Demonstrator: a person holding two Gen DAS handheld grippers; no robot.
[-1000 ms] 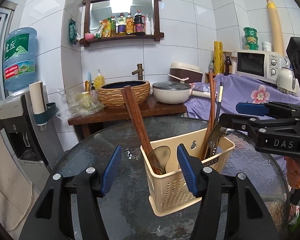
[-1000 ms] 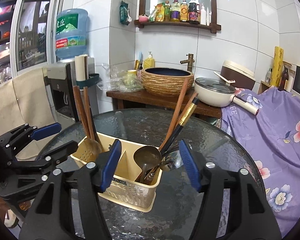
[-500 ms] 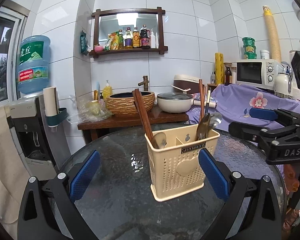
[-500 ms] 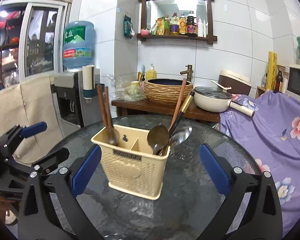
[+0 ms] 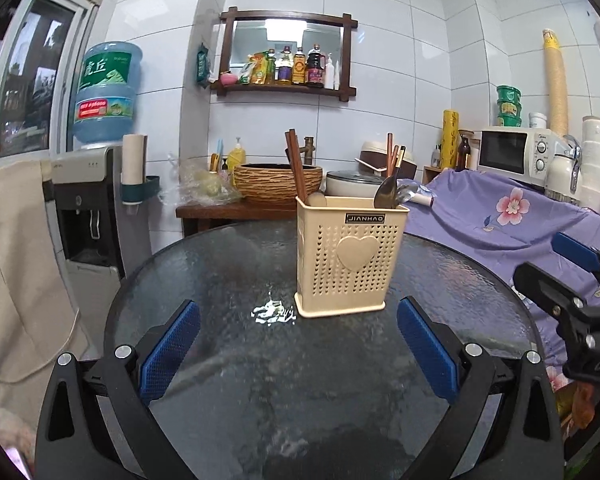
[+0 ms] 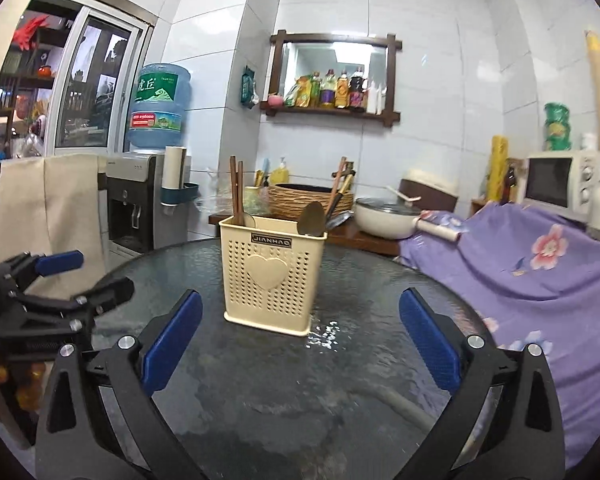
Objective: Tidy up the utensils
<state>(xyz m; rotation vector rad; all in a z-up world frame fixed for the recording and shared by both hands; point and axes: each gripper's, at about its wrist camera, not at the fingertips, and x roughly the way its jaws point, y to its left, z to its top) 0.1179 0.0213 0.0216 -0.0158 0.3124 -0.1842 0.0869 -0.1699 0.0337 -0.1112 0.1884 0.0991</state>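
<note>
A cream plastic utensil holder [image 5: 348, 256] with a heart on its front stands upright on the round dark glass table [image 5: 228, 264]; it also shows in the right wrist view [image 6: 274, 276]. Wooden-handled utensils [image 5: 298, 170] stand in its left compartment, metal spoons and chopsticks [image 5: 390, 188] in its right. My left gripper [image 5: 298, 338] is open and empty, short of the holder. My right gripper [image 6: 300, 330] is open and empty, also short of the holder. The right gripper shows at the right edge of the left wrist view [image 5: 572, 304]; the left gripper shows at the left of the right wrist view [image 6: 56, 296].
A purple flowered cloth [image 5: 512, 216] covers furniture on the right, with a microwave [image 5: 516, 150] on it. A wooden side table with a woven basin [image 5: 278, 180] and a white pot [image 6: 388, 218] stands behind. A water dispenser [image 5: 88, 208] stands on the left.
Both grippers have opened wide and pulled back from the holder, which now stands farther away and seen from the front. The utensils stay in the holder.
</note>
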